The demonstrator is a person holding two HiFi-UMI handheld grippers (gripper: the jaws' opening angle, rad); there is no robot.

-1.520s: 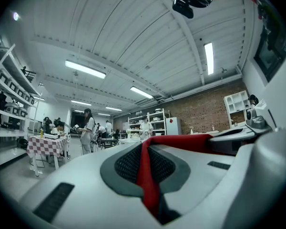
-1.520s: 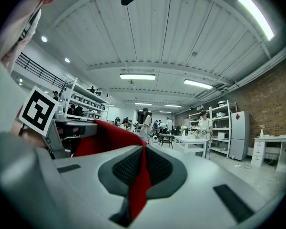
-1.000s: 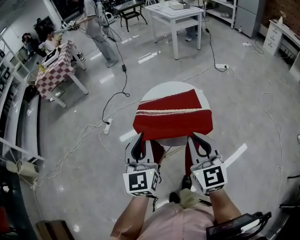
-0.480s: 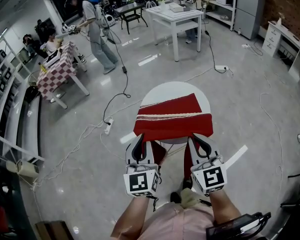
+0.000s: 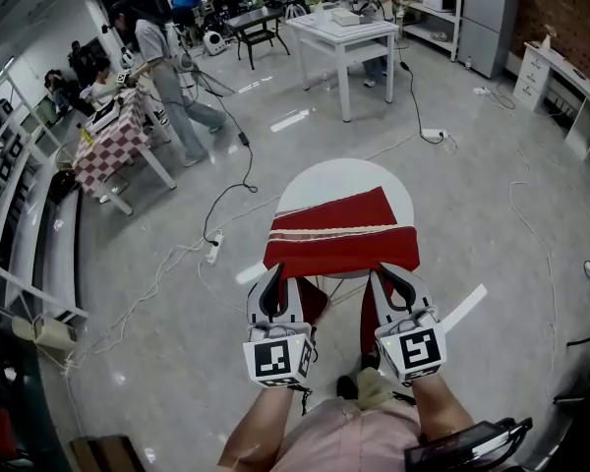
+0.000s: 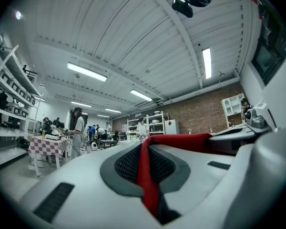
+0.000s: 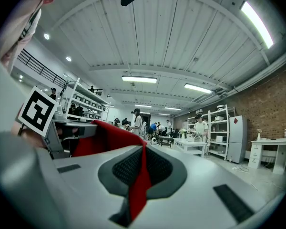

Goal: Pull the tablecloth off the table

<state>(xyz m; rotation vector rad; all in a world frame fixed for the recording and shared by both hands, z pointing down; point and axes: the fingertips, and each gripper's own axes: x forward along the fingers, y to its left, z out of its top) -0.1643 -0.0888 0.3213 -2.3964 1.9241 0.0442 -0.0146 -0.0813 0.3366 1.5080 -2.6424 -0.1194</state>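
Note:
A red tablecloth (image 5: 339, 229) with a pale stripe lies over the near half of a small round white table (image 5: 320, 180), its front edge hanging toward me. My left gripper (image 5: 273, 281) is shut on the cloth's near left corner, and red fabric (image 6: 147, 175) runs pinched between its jaws. At the near right corner my right gripper (image 5: 387, 278) is likewise shut, a fold of the same cloth (image 7: 139, 185) clamped in it. Both grippers sit side by side just in front of the table's near edge.
A person (image 5: 167, 77) walks at the back left beside a table with a checked cloth (image 5: 108, 141). A white table (image 5: 346, 37) stands further back. Cables (image 5: 221, 200) and a power strip (image 5: 213, 249) trail over the glossy floor left of the round table.
The tablecloth has slid slightly toward me, baring a little more white tabletop at the far side. The person at the back left has walked further left. Both grippers keep their hold.

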